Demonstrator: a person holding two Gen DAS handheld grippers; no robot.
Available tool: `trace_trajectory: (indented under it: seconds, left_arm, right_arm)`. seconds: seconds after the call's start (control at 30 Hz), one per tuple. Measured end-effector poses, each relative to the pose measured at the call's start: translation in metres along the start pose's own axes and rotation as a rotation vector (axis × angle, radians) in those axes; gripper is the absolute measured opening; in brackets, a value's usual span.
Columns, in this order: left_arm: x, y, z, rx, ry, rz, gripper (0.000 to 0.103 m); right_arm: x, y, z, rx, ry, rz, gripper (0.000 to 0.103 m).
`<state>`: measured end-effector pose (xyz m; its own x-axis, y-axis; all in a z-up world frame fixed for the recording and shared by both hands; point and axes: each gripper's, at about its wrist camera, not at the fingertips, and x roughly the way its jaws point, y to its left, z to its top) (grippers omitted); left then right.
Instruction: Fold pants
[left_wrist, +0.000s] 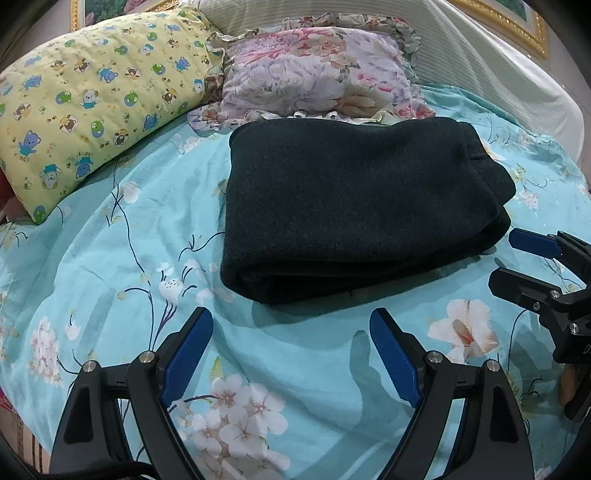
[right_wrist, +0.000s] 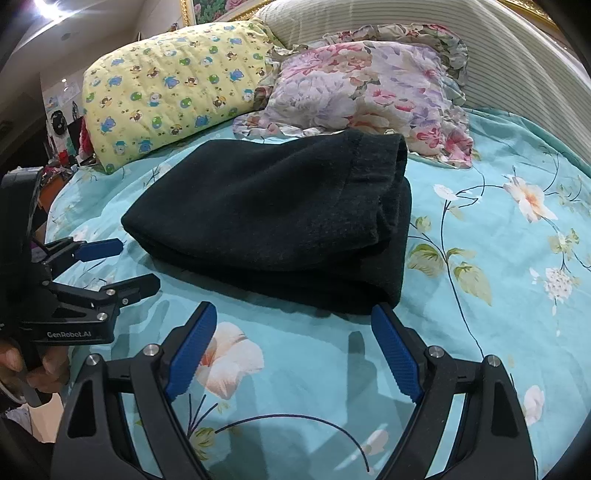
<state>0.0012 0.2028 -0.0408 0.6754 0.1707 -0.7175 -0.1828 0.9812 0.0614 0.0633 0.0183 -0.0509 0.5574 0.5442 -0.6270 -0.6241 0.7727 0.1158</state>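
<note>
Dark pants (left_wrist: 354, 206) lie folded in a thick rectangle on the turquoise floral bedspread (left_wrist: 295, 369); they also show in the right wrist view (right_wrist: 273, 221). My left gripper (left_wrist: 291, 321) is open and empty, hovering just in front of the pants' near edge. My right gripper (right_wrist: 293, 315) is open and empty, close to the pants' near right corner. The right gripper shows at the right edge of the left wrist view (left_wrist: 506, 258), and the left gripper shows at the left of the right wrist view (right_wrist: 138, 264).
A yellow bear-print pillow (left_wrist: 92, 110) lies at the back left and a floral ruffled pillow (left_wrist: 317, 74) sits behind the pants. A padded striped headboard (left_wrist: 498, 66) stands at the back. A cluttered room shows beyond the bed's left edge (right_wrist: 62, 140).
</note>
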Motion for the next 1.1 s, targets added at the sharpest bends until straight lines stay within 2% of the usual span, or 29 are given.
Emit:
trace_trajectory:
  seconds: [1.1]
  left_arm:
    - [-0.008,0.0,0.009,-0.002,-0.024,0.0,0.088]
  right_arm:
    - [-0.004,0.0,0.006,0.014,-0.027,0.002,0.086]
